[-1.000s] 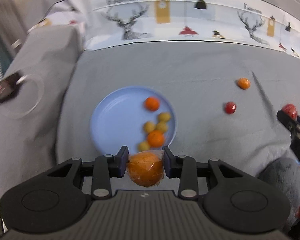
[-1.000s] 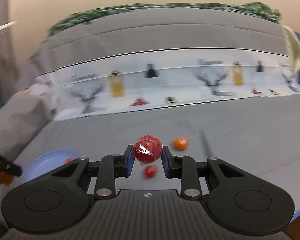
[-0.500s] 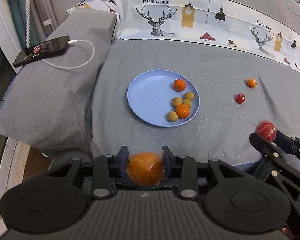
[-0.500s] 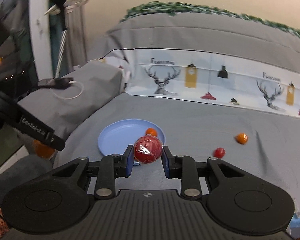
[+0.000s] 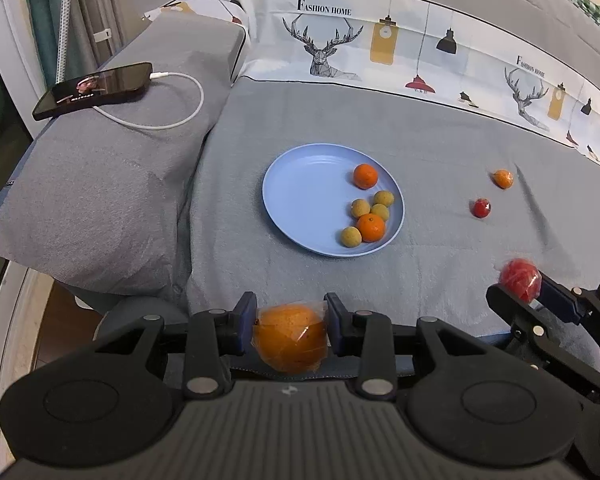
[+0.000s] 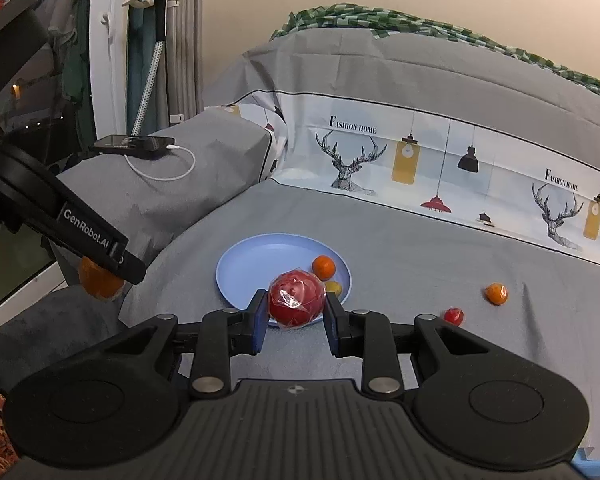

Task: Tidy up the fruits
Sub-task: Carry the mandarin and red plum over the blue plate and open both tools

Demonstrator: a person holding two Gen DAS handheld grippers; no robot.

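1. The left gripper grasps a wrapped orange, carried clear of the bed for delivery.
2. The right gripper clamps a wrapped red fruit likewise.
3. Ahead of both jaws, the blue plate gathers sorted fruit.
4. Beyond, rightward, two small fruits await collection.

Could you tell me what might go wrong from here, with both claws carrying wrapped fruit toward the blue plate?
The fruits already on the blue plate crowd its right side, so setting the wrapped orange or red fruit there could knock one off. The slick film could let either slip from the left claw or right claw.
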